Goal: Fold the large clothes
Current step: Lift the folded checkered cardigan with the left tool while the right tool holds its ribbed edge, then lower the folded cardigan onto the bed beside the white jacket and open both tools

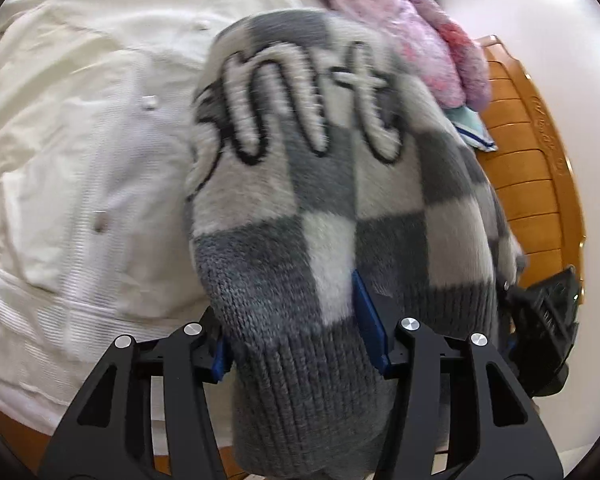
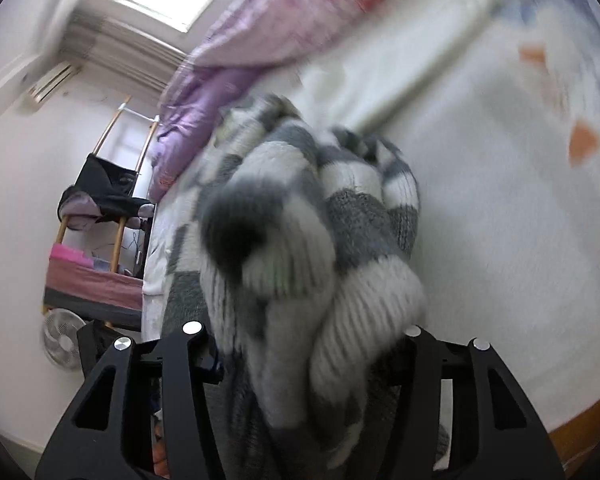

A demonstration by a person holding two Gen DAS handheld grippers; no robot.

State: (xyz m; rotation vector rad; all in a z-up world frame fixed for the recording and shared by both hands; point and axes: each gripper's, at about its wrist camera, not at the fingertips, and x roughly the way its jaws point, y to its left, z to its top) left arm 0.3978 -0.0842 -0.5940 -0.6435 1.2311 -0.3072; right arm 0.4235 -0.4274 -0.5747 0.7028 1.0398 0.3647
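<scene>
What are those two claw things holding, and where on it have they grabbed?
Both hold the grey-and-white checked sweater. The left gripper pinches its ribbed grey hem; the right gripper clamps a bunched fold, which part unclear.

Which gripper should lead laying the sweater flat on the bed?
Probably left. The left gripper pinches the sweater at its ribbed hem, panel hanging smooth. The right gripper holds only a bunched wad.

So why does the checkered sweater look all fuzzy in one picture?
Right wrist view: the grey-and-white checkered knit sweater is smeared by motion blur, and the window glares. Left wrist view: sharper, its ribbed hem is crisp; both views bend at the fisheye edges.
</scene>
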